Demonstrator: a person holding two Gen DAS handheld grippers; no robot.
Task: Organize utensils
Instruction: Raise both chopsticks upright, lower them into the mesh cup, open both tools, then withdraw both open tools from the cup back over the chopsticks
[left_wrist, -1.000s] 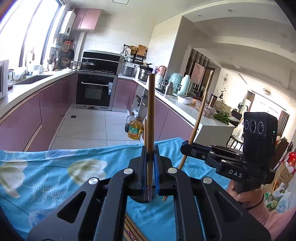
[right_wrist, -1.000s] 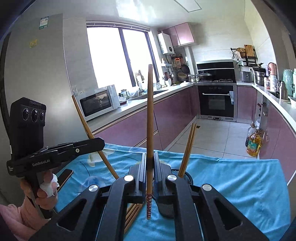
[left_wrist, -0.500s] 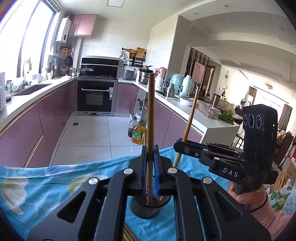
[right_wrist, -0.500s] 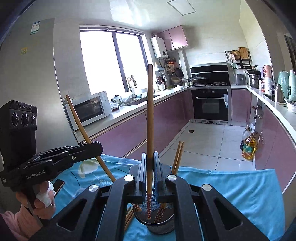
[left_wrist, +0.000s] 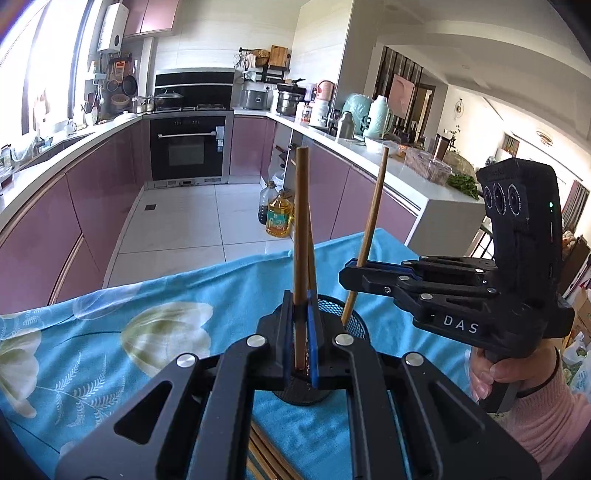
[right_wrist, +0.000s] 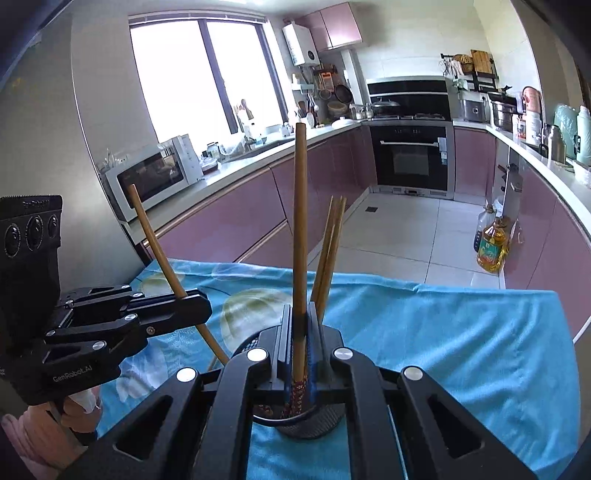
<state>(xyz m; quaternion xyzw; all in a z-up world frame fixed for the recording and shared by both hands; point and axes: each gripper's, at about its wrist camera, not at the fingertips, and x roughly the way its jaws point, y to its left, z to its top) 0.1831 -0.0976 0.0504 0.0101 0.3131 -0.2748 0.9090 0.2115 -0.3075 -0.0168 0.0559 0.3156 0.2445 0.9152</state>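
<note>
My left gripper (left_wrist: 301, 308) is shut on an upright wooden chopstick (left_wrist: 301, 221), whose lower end hangs over the black mesh holder (left_wrist: 356, 321). My right gripper (right_wrist: 300, 317) is shut on another chopstick (right_wrist: 300, 221); its patterned end dips inside the holder (right_wrist: 314, 421). Each view shows the other gripper too: the right gripper (left_wrist: 349, 273) with its slanted chopstick (left_wrist: 373, 221), and the left gripper (right_wrist: 201, 306) with its slanted chopstick (right_wrist: 155, 240). A few chopsticks (right_wrist: 328, 251) stand in the holder.
The table carries a blue floral cloth (right_wrist: 443, 332). Loose chopsticks (left_wrist: 266, 454) lie on it near me, partly hidden by the left gripper. Beyond the far edge are oil bottles (left_wrist: 279, 218) on the floor, purple cabinets and a microwave (right_wrist: 151, 181).
Both grippers have sunk toward the table with their chopsticks. The mesh holder has come into view under them, and the chopsticks' lower ends now reach it.
</note>
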